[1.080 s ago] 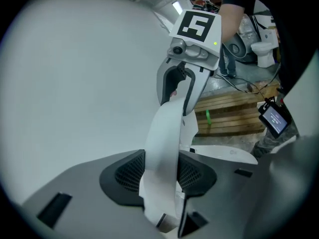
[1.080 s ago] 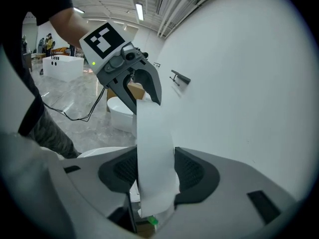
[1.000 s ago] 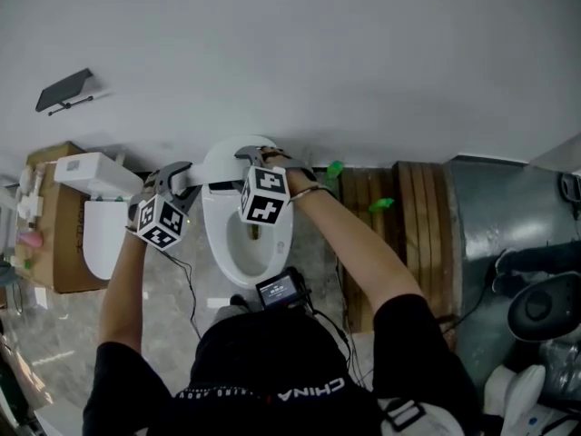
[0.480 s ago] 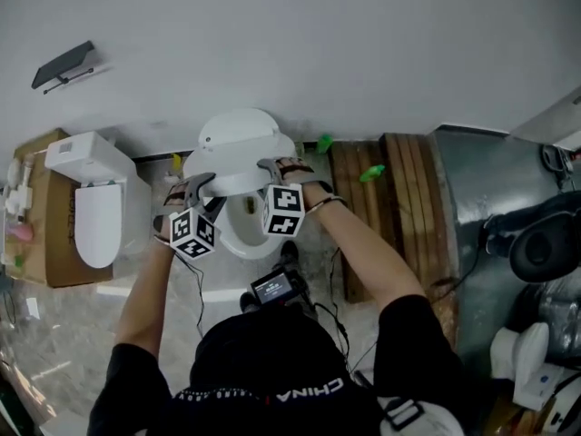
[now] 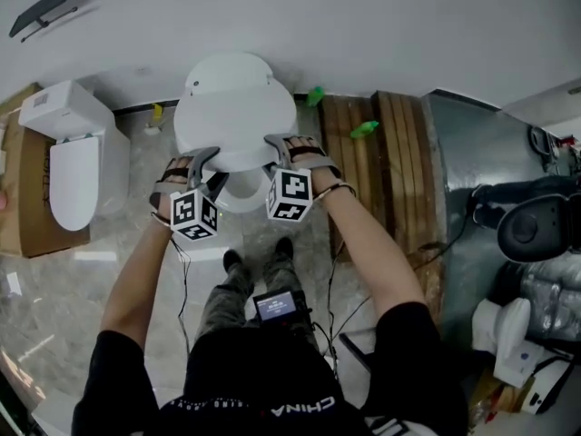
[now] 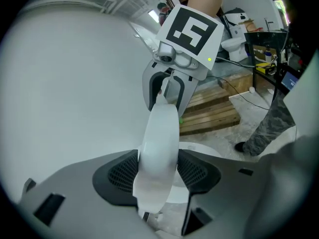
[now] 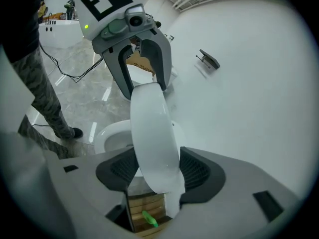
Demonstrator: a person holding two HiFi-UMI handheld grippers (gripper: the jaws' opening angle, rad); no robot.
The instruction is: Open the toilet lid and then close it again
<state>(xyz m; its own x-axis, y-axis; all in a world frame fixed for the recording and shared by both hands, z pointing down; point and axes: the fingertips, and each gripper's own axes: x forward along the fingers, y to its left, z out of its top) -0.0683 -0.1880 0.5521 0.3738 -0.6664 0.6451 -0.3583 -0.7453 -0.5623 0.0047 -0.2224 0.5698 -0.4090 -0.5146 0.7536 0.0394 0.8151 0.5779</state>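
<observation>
Over the bowl (image 5: 238,192), the lid (image 5: 234,116) hangs part-way through its swing. It is tilted about its rear edge, neither upright nor seated. The left gripper (image 6: 158,169) and right gripper (image 7: 155,171) each straddle the lid's front rim, one on either side of its midline. Judged purpose: the load is shared and the lid cannot twist sideways. Both pairs of jaws have just been opening, with the rim between them. In each gripper view the ribbed pads (image 6: 118,174) appear to meet both faces of the rim, so the hold reads as a light pinch rather than a release. A slackened pinch would let the rim pivot within the jaws as the lid's angle changes. Holding the front edge gives the longest lever about the rear. The person stands facing the toilet with both arms reaching forward and feet just short of the bowl. A second toilet (image 5: 68,166) and a pallet (image 5: 381,180) flank the work, well apart from it.
</observation>
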